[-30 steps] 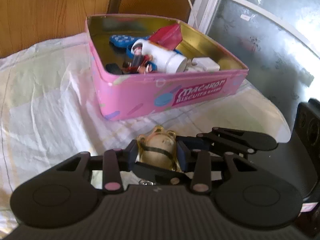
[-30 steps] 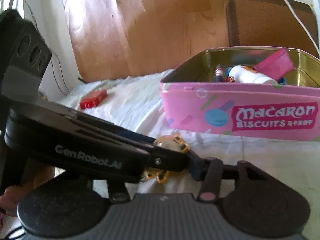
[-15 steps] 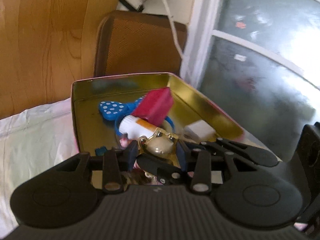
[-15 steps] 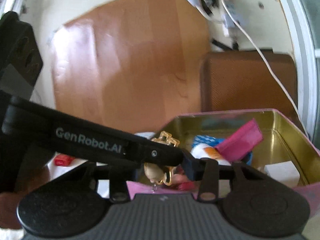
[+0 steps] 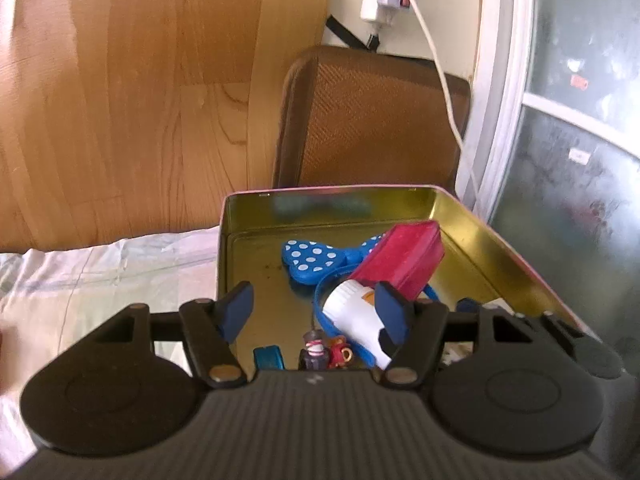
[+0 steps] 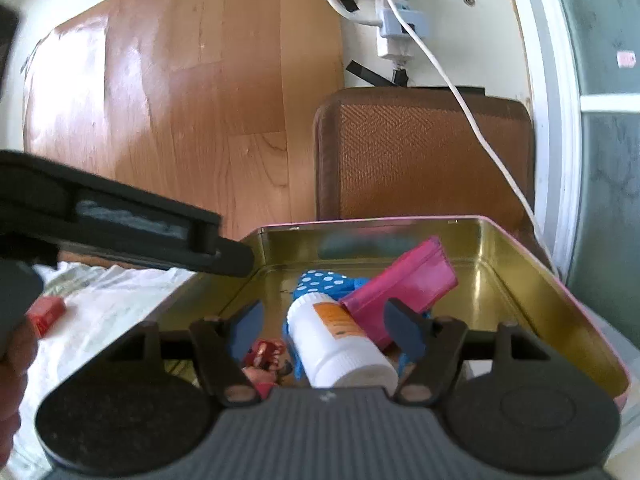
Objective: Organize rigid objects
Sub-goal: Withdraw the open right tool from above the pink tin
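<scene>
The pink biscuit tin (image 5: 516, 256) (image 6: 568, 292) with a gold inside holds a white bottle (image 5: 352, 312) (image 6: 336, 340), a pink box (image 5: 404, 256) (image 6: 404, 284), a blue polka-dot bow (image 5: 308, 258) (image 6: 320, 284) and small figures (image 5: 320, 354) (image 6: 264, 354). My left gripper (image 5: 316, 312) is open and empty above the tin's near side. My right gripper (image 6: 324, 326) is open and empty above the tin, over the white bottle. The left gripper's body (image 6: 120, 224) crosses the right wrist view at the left. The gold charm is not visible.
The tin sits on a pale cloth (image 5: 100, 280). A small red box (image 6: 46, 312) lies on the cloth at the left. A brown woven chair back (image 5: 372, 120) and a wood panel (image 5: 120, 100) stand behind. A white cable (image 6: 472, 120) hangs by the window frame.
Both grippers rose and moved over the tin. The left gripper opened and no longer holds the gold charm. The right gripper's fingers now show open.
</scene>
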The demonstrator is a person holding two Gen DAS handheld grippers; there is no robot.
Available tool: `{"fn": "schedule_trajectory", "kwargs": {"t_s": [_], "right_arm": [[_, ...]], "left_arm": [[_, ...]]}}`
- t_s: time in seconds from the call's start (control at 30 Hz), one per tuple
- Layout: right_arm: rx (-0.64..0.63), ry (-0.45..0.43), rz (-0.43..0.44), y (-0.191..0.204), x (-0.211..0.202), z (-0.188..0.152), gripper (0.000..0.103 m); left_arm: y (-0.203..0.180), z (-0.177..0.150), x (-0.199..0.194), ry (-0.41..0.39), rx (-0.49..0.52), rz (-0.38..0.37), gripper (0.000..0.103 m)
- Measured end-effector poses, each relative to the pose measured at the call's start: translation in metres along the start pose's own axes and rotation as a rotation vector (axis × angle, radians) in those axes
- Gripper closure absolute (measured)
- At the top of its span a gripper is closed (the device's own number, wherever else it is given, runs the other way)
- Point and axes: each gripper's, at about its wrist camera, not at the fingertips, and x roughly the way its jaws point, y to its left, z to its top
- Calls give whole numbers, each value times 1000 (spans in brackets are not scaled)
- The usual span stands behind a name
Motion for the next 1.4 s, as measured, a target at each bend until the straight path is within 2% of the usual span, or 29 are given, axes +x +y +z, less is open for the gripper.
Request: {"fn": "schedule_trajectory", "kwargs": {"t_s": [0.17, 0.4, 0.53, 0.77, 0.97, 1.4], "right_arm": [[7, 32, -2, 2, -1, 2, 34], [-5, 53, -14, 14, -7, 4, 31], [-32, 50, -17, 23, -13, 5, 27], [-73, 46, -24, 40, -22, 4, 26], [-89, 45, -33, 52, -31, -3, 25], [-106, 62, -59, 61, -50, -22, 20]], "left_arm": [[-2, -11, -18, -32, 49, 55, 34], [14, -21, -33, -48, 46, 106, 34], [22, -28, -44, -65, 53, 133, 34], [39, -40, -62, -83, 44, 168, 34], [50, -54, -72, -97, 61, 225, 34], [64, -94, -64, -24, 15, 276, 32]]}}
